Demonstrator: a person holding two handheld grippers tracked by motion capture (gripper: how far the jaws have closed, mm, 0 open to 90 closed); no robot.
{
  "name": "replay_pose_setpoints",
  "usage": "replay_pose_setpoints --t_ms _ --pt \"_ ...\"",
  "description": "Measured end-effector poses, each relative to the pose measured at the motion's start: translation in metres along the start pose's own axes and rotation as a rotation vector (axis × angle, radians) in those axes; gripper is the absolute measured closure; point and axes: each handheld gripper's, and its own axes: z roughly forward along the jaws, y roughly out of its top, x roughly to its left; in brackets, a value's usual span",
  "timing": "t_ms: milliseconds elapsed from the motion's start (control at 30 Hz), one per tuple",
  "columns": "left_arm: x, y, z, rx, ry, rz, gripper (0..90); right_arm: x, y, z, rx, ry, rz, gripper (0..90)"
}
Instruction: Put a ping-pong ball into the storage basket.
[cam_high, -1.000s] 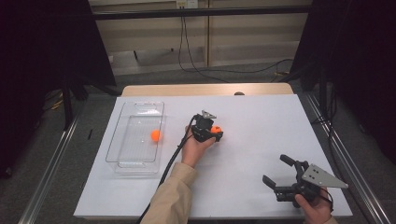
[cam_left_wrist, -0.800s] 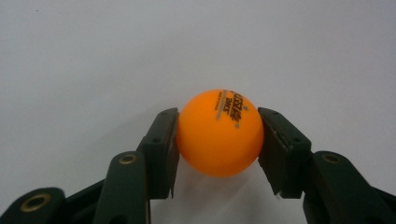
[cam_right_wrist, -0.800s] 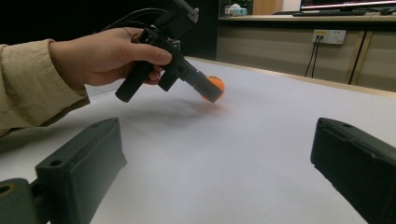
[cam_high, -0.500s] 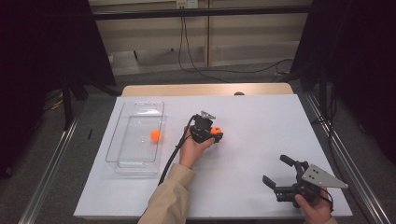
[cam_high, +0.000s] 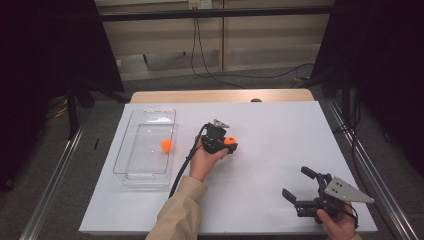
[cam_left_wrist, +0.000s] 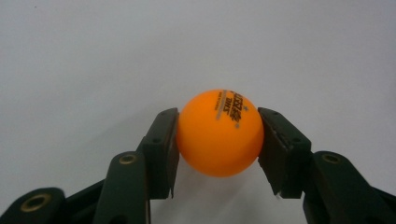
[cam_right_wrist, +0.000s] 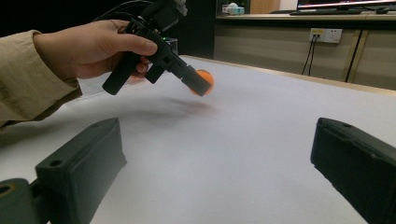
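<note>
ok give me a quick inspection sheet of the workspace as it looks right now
surface: white table top, bare across its right half
job's things: orange ping-pong ball with black print, held above the table; second orange ball inside the clear plastic tray at left
clutter: nothing seen
grippers: left gripper shut on the ping-pong ball; right gripper open, holding nothing, low at the near right corner
cables: black cable trails from the left gripper
surroundings: floor cables, dark curtains at the sides
</note>
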Motion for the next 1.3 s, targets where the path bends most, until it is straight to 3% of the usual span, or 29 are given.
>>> replay_pose_setpoints --t_ms 1300 --pt "0.01 0.002 -0.024 -0.037 0.0 -0.041 51.0 0.0 0.0 0.001 -0.002 0.003 -0.002 2.0"
